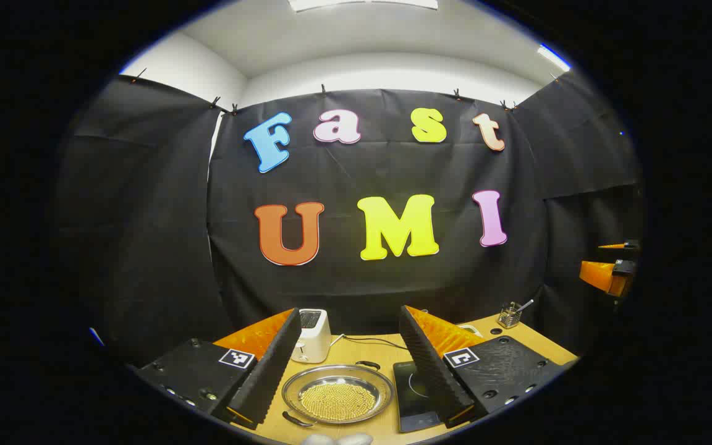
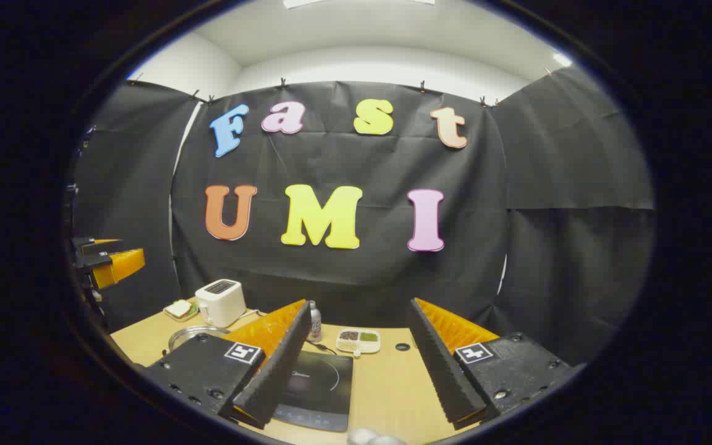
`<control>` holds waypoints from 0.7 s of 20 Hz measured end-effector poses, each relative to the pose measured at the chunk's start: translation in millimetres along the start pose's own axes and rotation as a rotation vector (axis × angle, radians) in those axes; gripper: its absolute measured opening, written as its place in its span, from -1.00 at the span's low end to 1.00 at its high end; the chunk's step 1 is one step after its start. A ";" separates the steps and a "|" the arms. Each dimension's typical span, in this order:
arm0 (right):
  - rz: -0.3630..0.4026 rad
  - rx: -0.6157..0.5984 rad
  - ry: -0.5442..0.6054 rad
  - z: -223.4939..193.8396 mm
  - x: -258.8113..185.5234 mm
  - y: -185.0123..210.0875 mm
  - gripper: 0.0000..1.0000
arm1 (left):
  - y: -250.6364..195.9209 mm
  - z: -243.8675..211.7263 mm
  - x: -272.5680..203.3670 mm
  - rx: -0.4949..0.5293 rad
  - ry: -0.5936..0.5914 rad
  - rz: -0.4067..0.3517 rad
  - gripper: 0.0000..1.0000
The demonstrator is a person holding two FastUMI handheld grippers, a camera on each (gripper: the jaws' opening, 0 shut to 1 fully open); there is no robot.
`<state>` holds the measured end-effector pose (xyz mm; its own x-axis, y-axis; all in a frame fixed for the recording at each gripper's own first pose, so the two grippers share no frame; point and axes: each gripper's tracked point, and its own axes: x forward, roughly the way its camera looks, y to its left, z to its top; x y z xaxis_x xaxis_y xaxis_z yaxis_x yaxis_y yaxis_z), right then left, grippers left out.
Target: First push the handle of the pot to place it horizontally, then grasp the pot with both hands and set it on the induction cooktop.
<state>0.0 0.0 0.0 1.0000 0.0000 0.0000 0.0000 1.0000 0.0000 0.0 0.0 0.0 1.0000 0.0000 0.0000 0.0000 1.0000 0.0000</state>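
Pot first: the shallow round stainless-steel pot [image 1: 338, 394] sits on the light wooden table [image 1: 387, 426] at six o'clock in the left gripper view, framed by the left gripper [image 1: 343, 364], whose fingers stand spread apart and hold nothing. Its two small dark handles [image 1: 368, 364] lie at about one and seven o'clock on the rim, so the line between them runs slantwise. The flat black induction cooktop [image 1: 415, 395] lies just beside the pot at three o'clock. In the right gripper view, the right gripper [image 2: 356, 364] is likewise spread wide and empty above the cooktop.

Judging from this, the push is not yet done. A good push would lower one fingertip beside a handle and sweep it gently around the rim, turning the pot without sliding it.

Small golden beads cover the pot's bottom; a white divided tray [image 2: 358, 340] holds dark and green grains.
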 end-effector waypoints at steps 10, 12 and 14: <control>0.002 -0.026 0.004 -3.0 -0.7 9.8 0.94 | 9.7 -5.9 3.6 -0.012 -0.008 0.007 0.90; -0.001 -0.030 0.007 -3.5 -0.1 10.7 0.94 | 11.8 -9.8 5.1 -0.012 -0.001 0.005 0.73; -0.004 -0.032 0.008 -3.6 0.3 11.8 0.94 | 13.6 -14.4 6.6 -0.009 0.009 0.004 0.90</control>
<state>0.3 11.8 -3.6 1.0000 -0.0045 -0.0078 0.0043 0.9995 -0.0320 6.6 13.6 -14.4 0.9999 0.0036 -0.0094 -0.0037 1.0000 -0.0091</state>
